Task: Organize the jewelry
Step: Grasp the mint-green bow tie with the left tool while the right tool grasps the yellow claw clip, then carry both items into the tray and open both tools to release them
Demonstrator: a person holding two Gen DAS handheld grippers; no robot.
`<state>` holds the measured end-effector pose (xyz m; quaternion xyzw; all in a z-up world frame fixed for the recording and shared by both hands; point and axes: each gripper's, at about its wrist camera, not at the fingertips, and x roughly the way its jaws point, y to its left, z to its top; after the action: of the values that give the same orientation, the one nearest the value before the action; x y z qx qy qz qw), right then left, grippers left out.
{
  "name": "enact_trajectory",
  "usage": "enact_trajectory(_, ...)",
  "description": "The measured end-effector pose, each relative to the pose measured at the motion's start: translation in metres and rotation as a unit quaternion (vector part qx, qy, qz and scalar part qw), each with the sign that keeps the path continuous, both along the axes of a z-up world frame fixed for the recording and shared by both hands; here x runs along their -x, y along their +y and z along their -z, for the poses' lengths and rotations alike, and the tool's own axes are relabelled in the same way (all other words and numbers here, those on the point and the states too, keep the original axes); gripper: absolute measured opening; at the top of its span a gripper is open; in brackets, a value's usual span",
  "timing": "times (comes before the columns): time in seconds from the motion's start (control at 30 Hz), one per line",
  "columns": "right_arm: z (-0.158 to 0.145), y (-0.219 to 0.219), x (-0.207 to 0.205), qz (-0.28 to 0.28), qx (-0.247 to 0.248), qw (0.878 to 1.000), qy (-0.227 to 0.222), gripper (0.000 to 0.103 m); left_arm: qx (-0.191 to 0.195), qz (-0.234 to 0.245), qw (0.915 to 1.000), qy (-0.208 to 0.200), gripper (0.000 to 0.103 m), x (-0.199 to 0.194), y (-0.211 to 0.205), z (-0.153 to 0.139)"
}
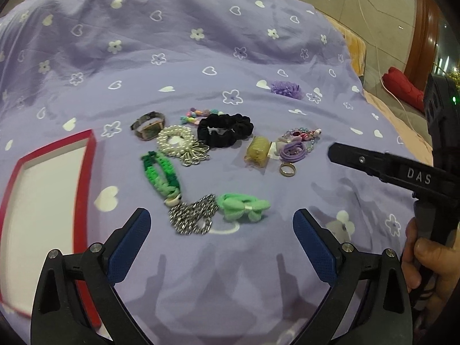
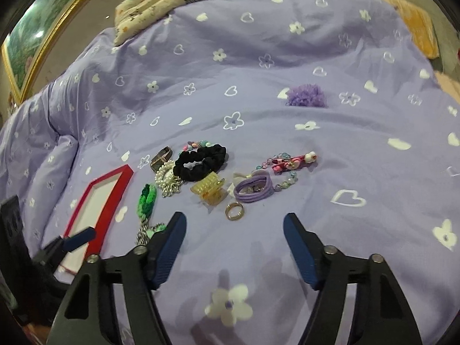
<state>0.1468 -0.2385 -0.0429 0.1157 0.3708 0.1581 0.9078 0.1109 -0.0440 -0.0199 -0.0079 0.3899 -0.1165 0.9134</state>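
Observation:
Jewelry lies in a cluster on a lilac bedspread [image 1: 201, 57]. My left gripper [image 1: 222, 215] hovers open just short of a silver chain [image 1: 192, 215] and a green bow [image 1: 244, 208]; nothing sits between its pads. A green braided bracelet [image 1: 161, 174], pearl bracelet [image 1: 172, 141], watch [image 1: 148, 125] and black scrunchie [image 1: 225, 129] lie beyond. My right gripper [image 2: 235, 219] is open, with a gold ring [image 2: 234, 211] just ahead of its fingertips and untouched. A yellow claw clip [image 2: 210, 191] and purple hair tie [image 2: 253, 189] lie behind the ring.
A red-rimmed white tray [image 1: 89, 155] lies left of the cluster, holding nothing that I can see. A purple fabric flower [image 2: 306, 95] sits apart, farther back. A floral pillow [image 2: 164, 3] is at the bed's far end. A hand [image 1: 428, 261] grips the right tool's handle.

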Motion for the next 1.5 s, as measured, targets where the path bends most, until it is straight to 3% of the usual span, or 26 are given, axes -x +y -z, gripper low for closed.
enact_trajectory(0.27,0.006,0.027,-0.039,-0.047,-0.018,0.998,0.022,0.065,0.002,0.020,0.9994,0.030,0.083,-0.032,-0.008,0.021)
enact_trajectory(0.33,0.007,0.034,-0.047,-0.054,-0.015,0.998,0.025,0.065,0.002,0.026,0.9988,0.041,0.065,-0.038,-0.010,0.028)
enact_trajectory(0.4,0.011,0.039,-0.053,-0.058,-0.011,0.998,0.029,0.065,0.013,0.040,0.9973,0.059,0.032,-0.042,-0.011,0.035)
enact_trajectory(0.47,0.015,0.044,-0.058,-0.062,-0.008,0.997,0.035,0.065,0.025,0.045,0.9969,0.060,0.028,-0.041,-0.009,0.035)
enact_trajectory(0.57,0.020,0.053,-0.064,-0.069,-0.003,0.997,0.042,0.065,0.031,0.046,0.9972,0.051,0.008,-0.037,-0.004,0.029)
enact_trajectory(0.63,0.025,0.059,-0.069,-0.073,0.005,0.996,0.045,0.064,0.044,0.045,0.9967,0.050,0.007,-0.035,0.003,0.025)
enact_trajectory(0.73,0.033,0.067,-0.078,-0.073,0.017,0.996,0.052,0.054,0.061,0.042,0.9962,0.047,0.006,-0.031,0.014,0.020)
enact_trajectory(0.8,0.038,0.070,-0.083,-0.069,0.026,0.996,0.055,0.039,0.069,0.037,0.9959,0.046,0.005,-0.029,0.020,0.017)
enact_trajectory(1.17,0.021,0.081,-0.061,-0.081,0.021,0.996,0.026,0.036,0.098,-0.001,0.9951,0.015,0.004,-0.005,0.061,-0.011)
enact_trajectory(1.5,0.005,0.135,-0.023,-0.147,-0.006,0.989,0.017,0.036,0.102,-0.074,0.9920,-0.006,0.004,0.027,0.125,-0.025)
